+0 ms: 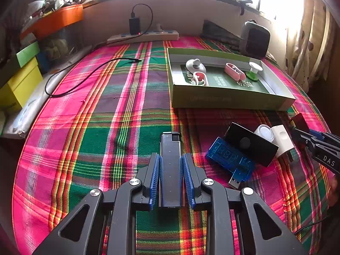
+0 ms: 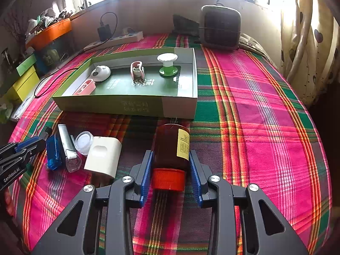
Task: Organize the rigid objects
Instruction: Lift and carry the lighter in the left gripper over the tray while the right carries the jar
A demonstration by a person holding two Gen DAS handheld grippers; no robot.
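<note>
The left tongs (image 1: 171, 165) are clenched on a slim dark lighter-like stick (image 1: 170, 161), its smooth glossy sides pinched between the ribbed blue pads (image 1: 156, 170) while its far end lies toward the green box (image 1: 231, 103). The right tongs (image 2: 171, 165) are grasping a brown bottle (image 2: 171, 146) lying on its side on the plaid cloth (image 2: 265, 127), just in front of the box's near wall, with its ridged orange cap (image 2: 169, 179) toward the camera and a yellow label (image 2: 183, 146) on its flank. The likeliest trouble is on the right: the bottle is round and hard, held across its body near the cap, so it could roll or pivot between the flat pads once lifted and drop short of the box. On the left the stick is narrow and slick and looks gripped low down (more than half of it juts forward), so it may tilt or slide out. The box itself is light card with low walls; a bump on its near wall could push it along the woven cloth or upset the white-and-green spool (image 2: 167, 64) and the pink clip (image 2: 137, 69) standing inside. To the left of the bottle, in front of the box, lies a tight cluster: a translucent blue USB stick (image 1: 230, 158), a black slab (image 1: 250, 144), a small clear jar (image 1: 263, 132) and a white plastic plug (image 1: 282, 140); these could be knocked by either hand.
</note>
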